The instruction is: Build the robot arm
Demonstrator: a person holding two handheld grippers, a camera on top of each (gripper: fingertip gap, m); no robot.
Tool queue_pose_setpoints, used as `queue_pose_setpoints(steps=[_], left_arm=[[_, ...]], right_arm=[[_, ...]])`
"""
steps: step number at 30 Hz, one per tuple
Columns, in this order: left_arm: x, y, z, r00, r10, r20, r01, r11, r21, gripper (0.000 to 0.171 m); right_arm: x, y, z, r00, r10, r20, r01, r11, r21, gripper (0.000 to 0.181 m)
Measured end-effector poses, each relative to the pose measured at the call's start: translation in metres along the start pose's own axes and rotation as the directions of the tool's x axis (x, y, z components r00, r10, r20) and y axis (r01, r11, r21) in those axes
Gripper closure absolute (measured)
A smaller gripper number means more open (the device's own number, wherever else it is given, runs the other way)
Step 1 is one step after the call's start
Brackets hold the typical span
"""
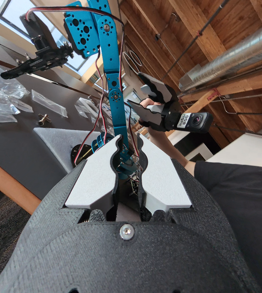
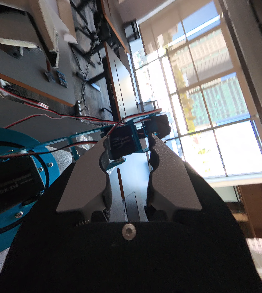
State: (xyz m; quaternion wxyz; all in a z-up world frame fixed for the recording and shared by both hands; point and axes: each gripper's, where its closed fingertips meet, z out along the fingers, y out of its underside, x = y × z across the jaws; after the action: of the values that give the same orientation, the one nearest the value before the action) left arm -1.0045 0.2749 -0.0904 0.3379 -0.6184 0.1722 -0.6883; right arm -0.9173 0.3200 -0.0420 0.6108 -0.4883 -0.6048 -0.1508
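A blue metal robot-arm kit [image 1: 115,88] with red, black and white servo wires stands on a grey foam block [image 1: 55,139]. A black claw [image 1: 32,63] is at its top end. My left gripper [image 1: 129,137] is at the arm's foot, its white fingers a narrow gap apart. The blue base joint [image 1: 124,164] shows in the gap, with nothing clearly clamped. My right gripper [image 2: 128,139] is open, with a black servo [image 2: 122,144] in a blue bracket between its fingertips. It also shows in the left wrist view [image 1: 135,88], open beside the arm's middle link. The round blue base [image 2: 0,174] is at left.
Clear plastic bags of small parts [image 1: 0,98] and a brass cross-shaped tool [image 1: 44,119] lie on the grey table [image 1: 16,150]. A person's arm and black sleeve [image 1: 238,198] are at right. A large window [image 2: 206,103] is behind the arm, and another table [image 2: 24,63] holds clutter. There is about 12 centimeters between the tips of the two grippers. The right tips stand about 15 centimeters off the grey foam block [image 1: 55,139]. My right wrist view [image 2: 59,162] looks at it from another angle.
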Motion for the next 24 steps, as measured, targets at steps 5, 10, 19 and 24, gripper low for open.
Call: queue_pose_setpoints(steps=[5, 10, 19, 24], left_arm=[[-0.01, 0.006, -0.001, 0.999, 0.049, 0.008, -0.049, 0.999, -0.007, 0.156], [-0.019, 0.017, -0.005, 0.989, 0.135, 0.066, -0.135, 0.991, -0.002, 0.154], [0.001, 0.011, -0.013, 0.985, 0.172, -0.011, -0.172, 0.985, 0.017, 0.154], [0.006, 0.005, -0.012, 0.982, 0.188, 0.007, -0.188, 0.982, -0.005, 0.153]], right_arm=[[0.008, 0.008, -0.007, 0.995, 0.088, -0.036, -0.09, 0.993, -0.078, 0.138], [0.019, 0.023, -0.031, 0.943, 0.3, -0.142, -0.314, 0.945, -0.09, 0.148], [0.036, 0.047, -0.061, 0.797, 0.498, -0.343, -0.53, 0.848, -0.002, 0.158], [0.04, 0.035, -0.069, 0.817, 0.452, -0.359, -0.478, 0.878, 0.016, 0.162]])
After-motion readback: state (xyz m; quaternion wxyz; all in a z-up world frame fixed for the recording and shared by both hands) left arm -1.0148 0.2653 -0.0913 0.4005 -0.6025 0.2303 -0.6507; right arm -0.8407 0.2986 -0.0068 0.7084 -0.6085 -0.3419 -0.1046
